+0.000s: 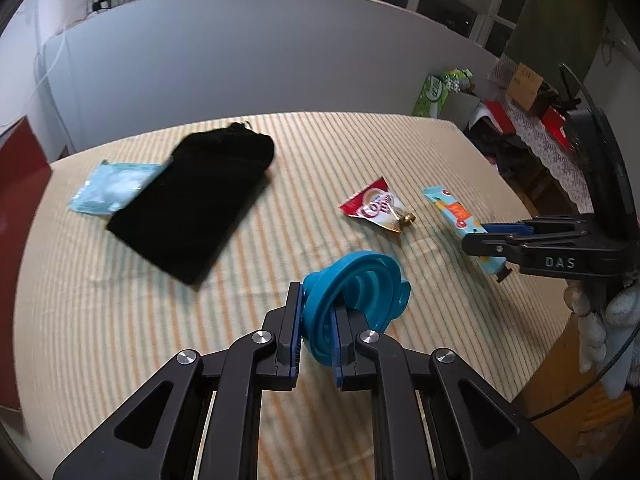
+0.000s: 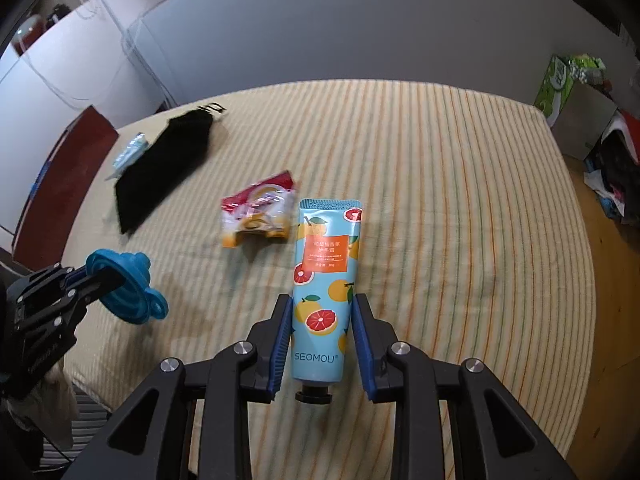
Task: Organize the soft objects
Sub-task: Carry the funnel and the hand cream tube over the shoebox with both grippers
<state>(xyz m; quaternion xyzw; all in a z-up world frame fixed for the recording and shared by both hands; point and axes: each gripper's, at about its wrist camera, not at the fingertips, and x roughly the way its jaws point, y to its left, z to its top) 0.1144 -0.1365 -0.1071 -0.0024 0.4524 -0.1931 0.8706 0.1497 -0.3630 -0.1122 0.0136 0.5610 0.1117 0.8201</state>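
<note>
Near the table's (image 2: 440, 152) front edge, left gripper (image 1: 316, 320) pinches the funnel (image 1: 360, 288); right gripper (image 2: 322, 336) straddles the tube (image 2: 326, 280), jaws spread, apparently for lifting.

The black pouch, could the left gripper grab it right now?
Probably not yet. The left gripper has its jaws shut on the blue funnel, so they are full. The black pouch lies ahead on the striped cloth with nothing between; the funnel must go first.
</note>
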